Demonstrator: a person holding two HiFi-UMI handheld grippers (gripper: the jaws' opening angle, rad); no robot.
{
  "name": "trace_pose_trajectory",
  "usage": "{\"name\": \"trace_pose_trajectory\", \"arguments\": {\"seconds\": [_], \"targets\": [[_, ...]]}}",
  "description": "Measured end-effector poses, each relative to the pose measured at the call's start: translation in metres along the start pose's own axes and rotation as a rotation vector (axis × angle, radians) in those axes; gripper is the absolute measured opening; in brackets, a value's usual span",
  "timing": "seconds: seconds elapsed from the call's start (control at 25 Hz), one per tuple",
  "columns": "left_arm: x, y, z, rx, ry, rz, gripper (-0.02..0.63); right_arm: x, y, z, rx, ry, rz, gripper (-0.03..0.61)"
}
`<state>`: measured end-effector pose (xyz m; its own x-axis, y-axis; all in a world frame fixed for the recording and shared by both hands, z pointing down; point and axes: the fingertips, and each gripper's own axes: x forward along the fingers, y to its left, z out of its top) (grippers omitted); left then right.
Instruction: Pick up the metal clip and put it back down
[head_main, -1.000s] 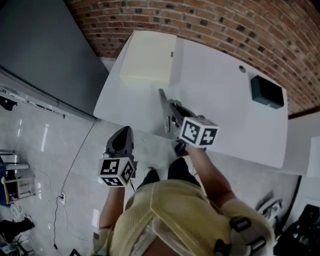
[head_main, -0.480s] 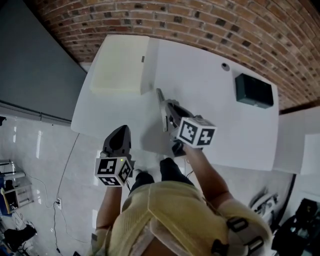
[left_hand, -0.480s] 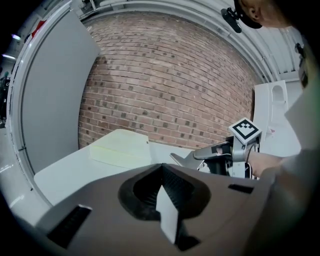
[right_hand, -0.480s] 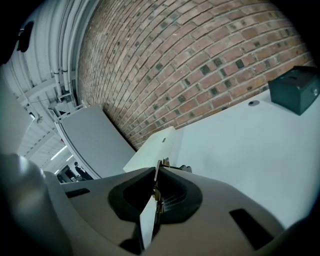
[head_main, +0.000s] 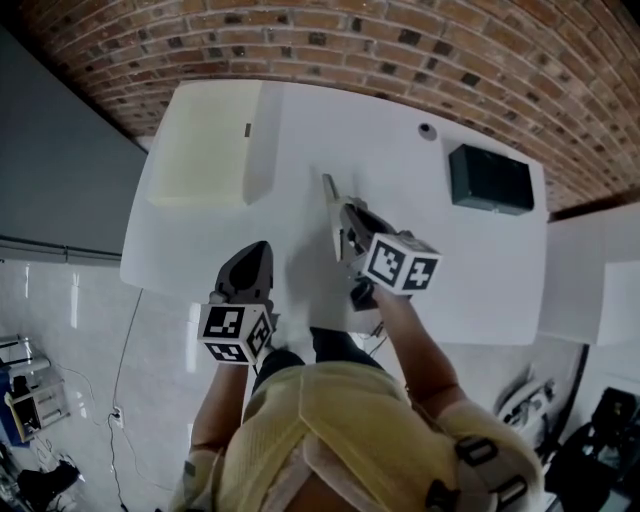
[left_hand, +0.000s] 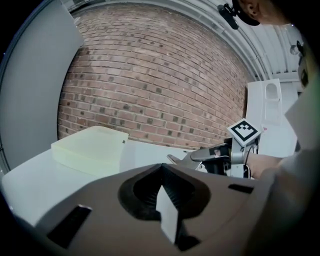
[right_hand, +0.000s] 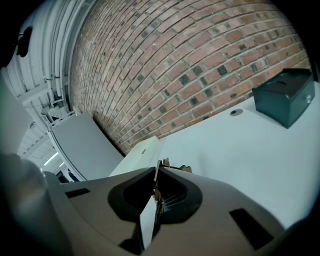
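Note:
My right gripper (head_main: 330, 190) reaches out over the white table (head_main: 480, 270), near its middle. In the right gripper view its jaws (right_hand: 157, 166) are shut on a small brassy metal clip (right_hand: 185, 168) that pokes out just past their tips. In the head view the clip is too small to make out. My left gripper (head_main: 257, 250) hangs at the table's front edge, left of the right one. Its jaws (left_hand: 161, 169) meet with nothing between them. From the left gripper view, the right gripper (left_hand: 175, 160) shows at the right, above the tabletop.
A cream box (head_main: 205, 145) lies at the table's far left corner. A black box (head_main: 490, 178) stands at the far right, with a small round thing (head_main: 428, 130) beside it. A brick wall (head_main: 400, 50) runs behind the table. Tiled floor (head_main: 60, 330) lies at the left.
Both grippers have moved forward toward the table. The left one, earlier over the floor, now reaches the table's front edge. The right gripper stays shut.

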<state>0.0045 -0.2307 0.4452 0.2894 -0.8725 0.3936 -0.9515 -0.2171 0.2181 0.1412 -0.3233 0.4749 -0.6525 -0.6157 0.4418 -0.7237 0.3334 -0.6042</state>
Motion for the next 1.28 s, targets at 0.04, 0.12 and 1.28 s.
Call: {"name": "trace_pose_trajectory", "arguments": {"seconds": [0.04, 0.12, 1.28], "targets": [[0.005, -0.003, 0.0, 0.008, 0.002, -0.003, 0.003, -0.001, -0.006, 0.003, 0.002, -0.004, -0.007, 0.018], [0.014, -0.008, 0.001, 0.018, 0.01, -0.007, 0.003, -0.002, -0.018, 0.01, 0.007, -0.014, -0.019, 0.018], [0.077, -0.012, -0.009, 0.015, 0.096, 0.016, 0.003, 0.01, -0.117, 0.027, 0.136, -0.086, -0.11, 0.018]]}}
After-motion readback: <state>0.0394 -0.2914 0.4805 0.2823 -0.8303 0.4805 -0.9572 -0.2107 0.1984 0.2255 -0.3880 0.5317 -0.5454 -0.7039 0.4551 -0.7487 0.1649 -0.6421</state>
